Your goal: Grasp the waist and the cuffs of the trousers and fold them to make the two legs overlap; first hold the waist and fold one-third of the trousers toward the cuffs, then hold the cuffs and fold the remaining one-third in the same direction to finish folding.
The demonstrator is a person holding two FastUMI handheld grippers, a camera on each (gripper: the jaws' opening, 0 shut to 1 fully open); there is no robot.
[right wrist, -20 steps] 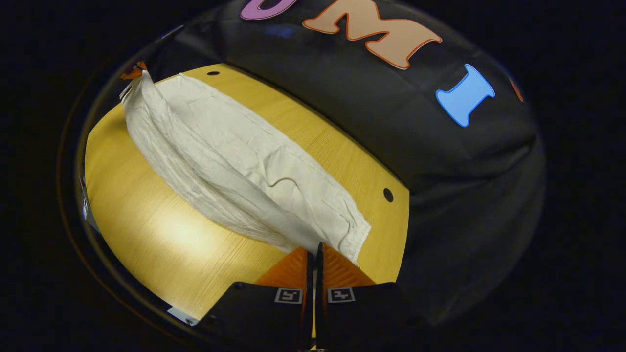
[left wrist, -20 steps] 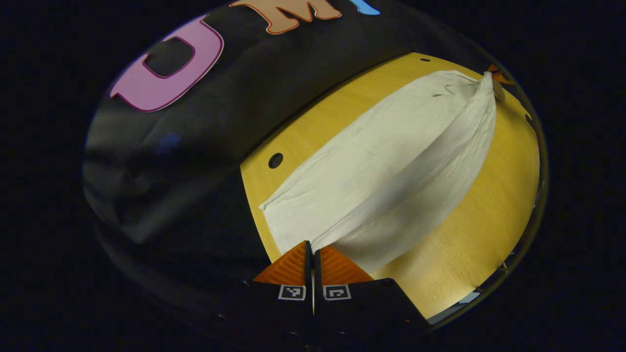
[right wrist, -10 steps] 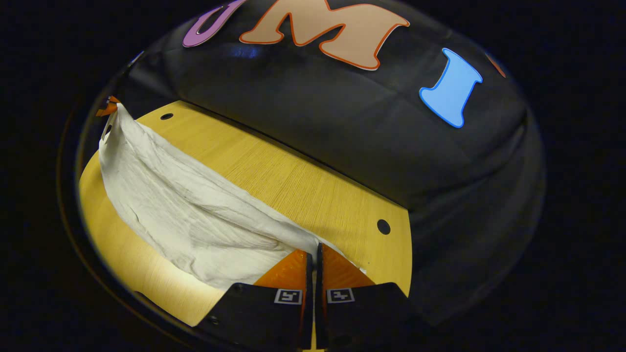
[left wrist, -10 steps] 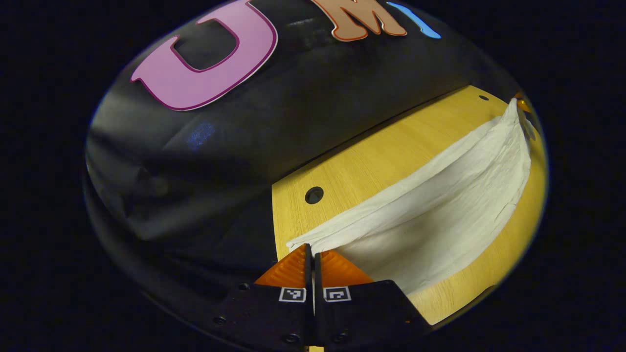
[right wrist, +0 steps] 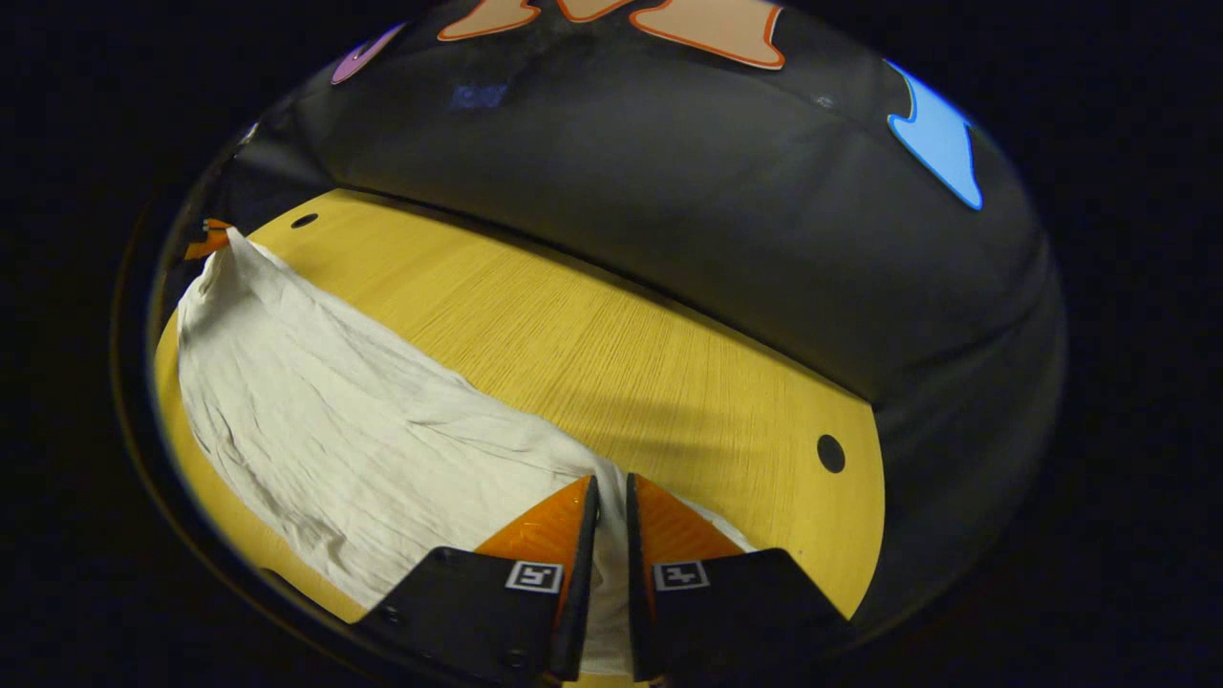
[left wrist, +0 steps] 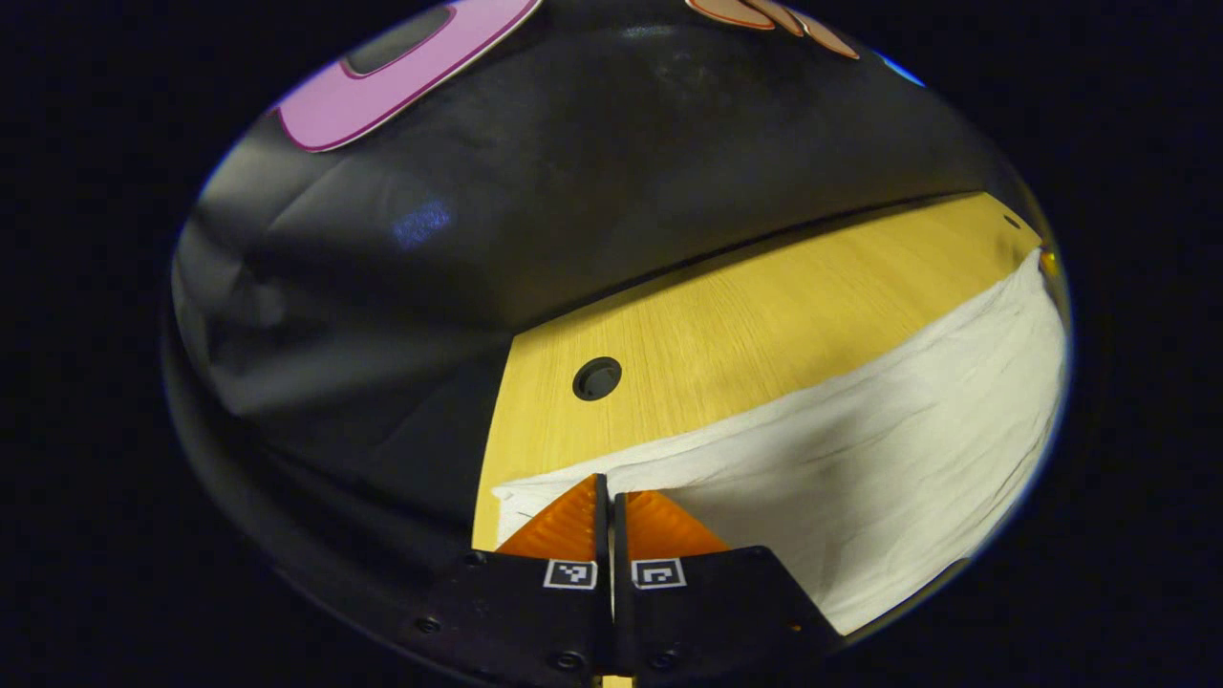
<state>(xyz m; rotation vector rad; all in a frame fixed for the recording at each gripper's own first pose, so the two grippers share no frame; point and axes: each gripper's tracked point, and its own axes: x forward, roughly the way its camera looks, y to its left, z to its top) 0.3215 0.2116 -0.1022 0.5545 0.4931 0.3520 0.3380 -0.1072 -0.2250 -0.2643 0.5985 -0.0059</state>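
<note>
The white trousers (left wrist: pixel 860 459) lie lengthwise on the yellow wooden table (left wrist: pixel 745 325), lowered almost flat and still wrinkled. My left gripper (left wrist: pixel 609 487) is shut on their near end, close to the table's left edge. In the right gripper view the trousers (right wrist: pixel 363 449) stretch away to the far left, where the left gripper (right wrist: pixel 208 239) holds the other end. My right gripper (right wrist: pixel 609 487) has its fingers slightly parted, with cloth lying in the narrow gap between them. The right gripper's tip (left wrist: pixel 1048 260) shows at the cloth's far end.
The booth's black cloth wall stands right behind the table (right wrist: pixel 592 344). Round holes (left wrist: pixel 597 378) (right wrist: pixel 830 453) sit near the table's corners, beyond the cloth. Bare wood runs between the trousers and the wall.
Both grippers carried the raised trouser edge over toward the wall and down, so the upper leg now lies on the lower one. The right gripper's fingers have parted a little.
</note>
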